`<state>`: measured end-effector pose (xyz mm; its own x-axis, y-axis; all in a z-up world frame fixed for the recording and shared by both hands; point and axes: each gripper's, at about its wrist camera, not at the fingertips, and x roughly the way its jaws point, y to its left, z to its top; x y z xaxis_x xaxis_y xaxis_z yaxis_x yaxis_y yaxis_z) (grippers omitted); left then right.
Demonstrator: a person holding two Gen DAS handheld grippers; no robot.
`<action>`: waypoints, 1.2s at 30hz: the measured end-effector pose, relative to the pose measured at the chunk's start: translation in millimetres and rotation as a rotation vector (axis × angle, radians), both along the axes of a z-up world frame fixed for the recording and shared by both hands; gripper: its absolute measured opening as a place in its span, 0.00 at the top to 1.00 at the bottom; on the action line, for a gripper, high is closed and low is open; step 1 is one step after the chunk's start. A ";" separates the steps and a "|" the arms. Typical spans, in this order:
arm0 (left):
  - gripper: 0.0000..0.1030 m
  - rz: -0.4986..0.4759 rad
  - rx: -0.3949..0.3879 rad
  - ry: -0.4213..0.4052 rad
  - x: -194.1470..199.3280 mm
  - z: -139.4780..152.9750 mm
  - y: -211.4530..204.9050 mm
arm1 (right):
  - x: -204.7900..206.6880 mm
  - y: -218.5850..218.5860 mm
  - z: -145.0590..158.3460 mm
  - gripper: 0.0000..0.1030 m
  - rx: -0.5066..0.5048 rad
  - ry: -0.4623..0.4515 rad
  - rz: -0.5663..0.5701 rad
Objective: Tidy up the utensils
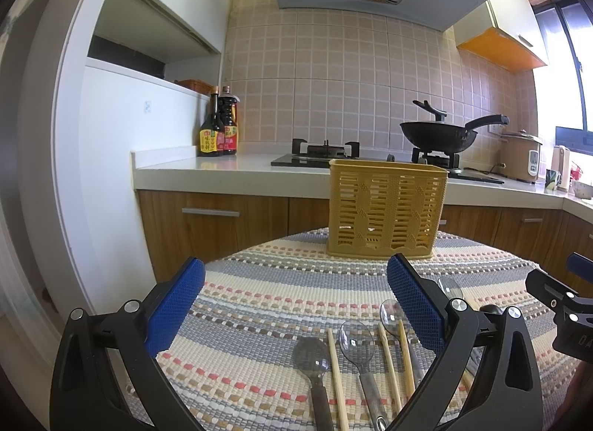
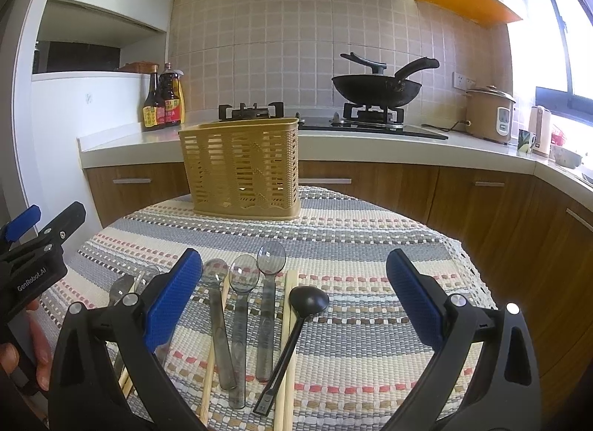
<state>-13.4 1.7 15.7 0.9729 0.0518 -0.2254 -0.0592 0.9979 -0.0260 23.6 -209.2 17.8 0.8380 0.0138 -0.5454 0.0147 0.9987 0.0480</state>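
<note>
Basket: we log one tan slotted plastic utensil basket (image 2: 242, 167), upright at the 12 o'clock end of the striped woven tablecloth (image 2: 370, 245); through its slots we see nothing inside.
Utensils: we count clear plastic spoons (image 2: 242, 277), pale wooden chopsticks (image 2: 287, 323) and one black plastic ladle-shaped spoon (image 2: 307, 301), all flat on the cloth at 6 o'clock from the basket, well apart from it.
Orientation: long axes run roughly 6 to 12 o'clock; bowls point to 12, toward the basket, handles toward us. The black spoon leans, bowl at about 1 o'clock, its handle crossing a chopstick.
Left claw: our left gripper (image 1: 296, 305) hangs spread wide over the leftmost spoons, holding nothing.
Right claw: our right gripper (image 2: 292, 297) is likewise spread wide and empty, above the middle of the row.
Progress: we judge the task barely begun; no piece gripped, every piece we can see left to load.
</note>
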 end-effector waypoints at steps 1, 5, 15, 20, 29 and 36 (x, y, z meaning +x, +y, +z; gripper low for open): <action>0.07 0.000 0.000 0.001 0.3 0.0 0.0 | 0.3 -0.3 -0.2 0.07 0.001 0.003 -0.002; 0.07 0.000 0.000 0.000 0.4 0.2 0.0 | 0.8 -0.4 -0.7 0.07 0.004 0.003 -0.004; 0.07 0.036 -0.048 -0.065 -11.8 4.4 11.5 | 3.6 -4.1 -2.2 0.07 -0.001 0.027 -0.032; 0.08 -0.005 -0.101 0.009 -8.1 8.8 35.1 | 14.9 -3.1 -8.4 0.07 -0.006 0.105 -0.030; 0.28 -0.233 -0.177 0.550 58.8 4.6 61.2 | 38.6 -2.4 -1.1 0.09 -0.073 0.275 -0.034; 0.51 -0.365 -0.245 0.804 88.9 -27.9 52.3 | 60.9 -21.9 -5.8 0.28 0.033 0.453 0.023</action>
<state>75.5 54.0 -12.2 0.4646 -0.3670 -0.8059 0.1669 0.9301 -0.3273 84.4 -231.1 12.0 0.5143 0.0532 -0.8559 0.0199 0.9971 0.0739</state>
